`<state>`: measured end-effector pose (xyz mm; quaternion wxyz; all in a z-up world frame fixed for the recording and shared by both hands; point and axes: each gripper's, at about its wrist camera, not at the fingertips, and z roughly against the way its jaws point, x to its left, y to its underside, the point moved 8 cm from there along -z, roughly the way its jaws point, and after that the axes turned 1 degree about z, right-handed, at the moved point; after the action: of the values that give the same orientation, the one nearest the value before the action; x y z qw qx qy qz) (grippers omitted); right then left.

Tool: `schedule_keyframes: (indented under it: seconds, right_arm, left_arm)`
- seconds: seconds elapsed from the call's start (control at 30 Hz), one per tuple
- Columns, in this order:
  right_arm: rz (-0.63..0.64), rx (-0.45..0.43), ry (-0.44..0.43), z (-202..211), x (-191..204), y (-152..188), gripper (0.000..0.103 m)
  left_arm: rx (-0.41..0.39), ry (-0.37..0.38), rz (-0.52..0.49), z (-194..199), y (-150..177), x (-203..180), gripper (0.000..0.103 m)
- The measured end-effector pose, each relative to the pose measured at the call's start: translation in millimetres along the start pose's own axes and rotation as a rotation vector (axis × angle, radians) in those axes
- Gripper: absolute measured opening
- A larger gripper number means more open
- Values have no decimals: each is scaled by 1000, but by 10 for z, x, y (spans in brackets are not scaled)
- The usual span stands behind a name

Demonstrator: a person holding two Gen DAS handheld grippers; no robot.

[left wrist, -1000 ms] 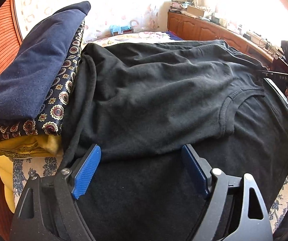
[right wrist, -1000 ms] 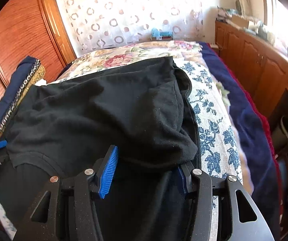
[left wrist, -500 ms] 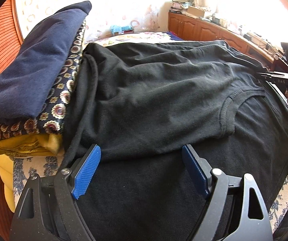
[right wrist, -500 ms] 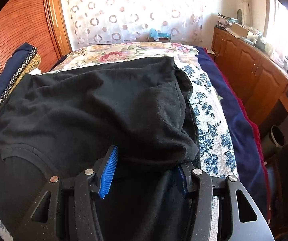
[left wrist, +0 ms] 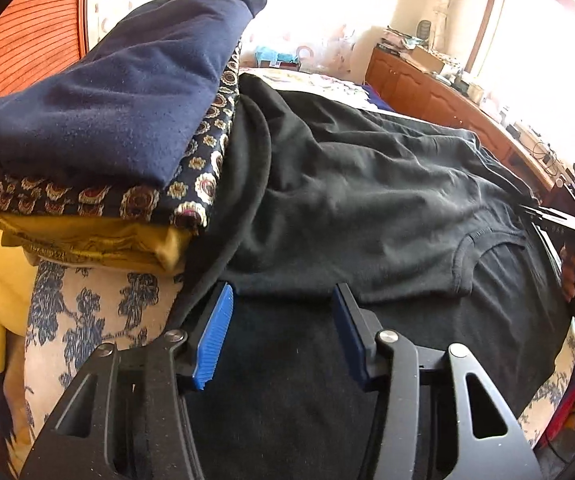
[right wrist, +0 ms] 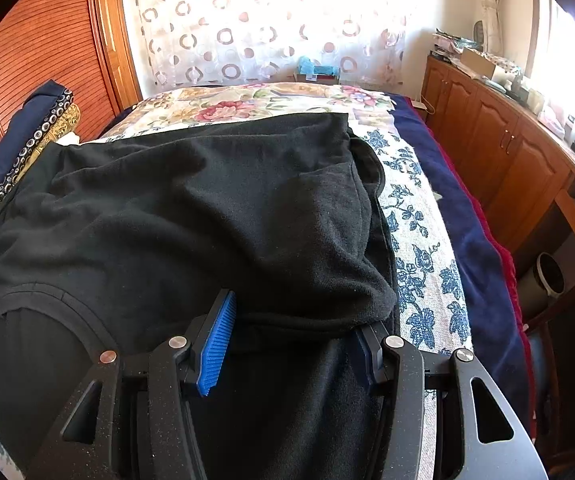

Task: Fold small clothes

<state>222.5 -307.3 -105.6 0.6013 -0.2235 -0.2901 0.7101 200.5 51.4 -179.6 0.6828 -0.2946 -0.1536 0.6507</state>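
The left gripper (left wrist: 281,334) sits low over the near edge of the bed (right wrist: 423,264), fingers spread wide, blue pads (left wrist: 213,340) flanking the folded edge of the black T-shirt (left wrist: 347,208) without pinching it. The right gripper (right wrist: 293,340) is likewise spread at the shirt's right near corner, the cloth bulging between its fingers. The shirt lies doubled over across the floral bedspread, collar visible, surface rumpled. A stack of folded clothes (left wrist: 99,120) rests against its left edge.
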Motion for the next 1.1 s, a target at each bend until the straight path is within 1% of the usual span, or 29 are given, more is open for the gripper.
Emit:
schedule_keyframes:
  seconds: [0.13, 0.2, 0.37, 0.43, 0.47, 0.5, 0.53, 0.6, 0.73, 0.8, 0.87, 1.03, 1.07, 1.1]
  right_arm:
    - [0, -1, -1, 0, 4, 3, 54]
    - [1, 0, 0, -1, 2, 2, 54]
    - [1, -1, -1, -1, -1, 3, 54]
    - [1, -1, -1, 0, 0, 3, 54]
    - [1, -1, -1, 0, -1, 3, 54]
    - [1, -1, -1, 0, -1, 3, 54]
    - [1, -1, -1, 0, 0, 4, 54]
    - [1, -1, -1, 1, -1, 4, 54]
    - [1, -2, -1, 1, 0, 7, 54]
    - [3, -2, 1, -1, 2, 5, 54]
    - [3, -2, 0, 2, -4, 4, 54]
    - [4, -3, 5, 2, -9, 3, 54]
    - [-1, -4, 6, 4, -20, 2, 51]
    - [-8, -6, 15, 10, -43, -3, 41]
  left_arm:
    - [0, -42, 8, -49, -83, 53, 53]
    - [0, -48, 8, -74, -118, 51, 54]
    - [-5, -81, -9, -122, -161, 10, 54]
    - [-12, -106, -29, -127, -164, 9, 40]
    - [-15, -118, -32, -129, -171, 7, 28]
    - [-19, -112, -30, -121, -178, 13, 18]
    - [-20, -93, -23, -111, -183, 14, 13]
    - [-41, -80, -15, -48, -203, 30, 7]
    - [-112, -54, -16, 191, -238, -21, 7]
    - [-154, -30, -5, 342, -262, -55, 6]
    - [-179, -17, -3, 446, -286, -83, 6]
    - [-191, -10, -11, 496, -320, -138, 6]
    - [-190, -9, -7, 488, -315, -127, 6]
    - [-190, -9, -5, 485, -312, -126, 6]
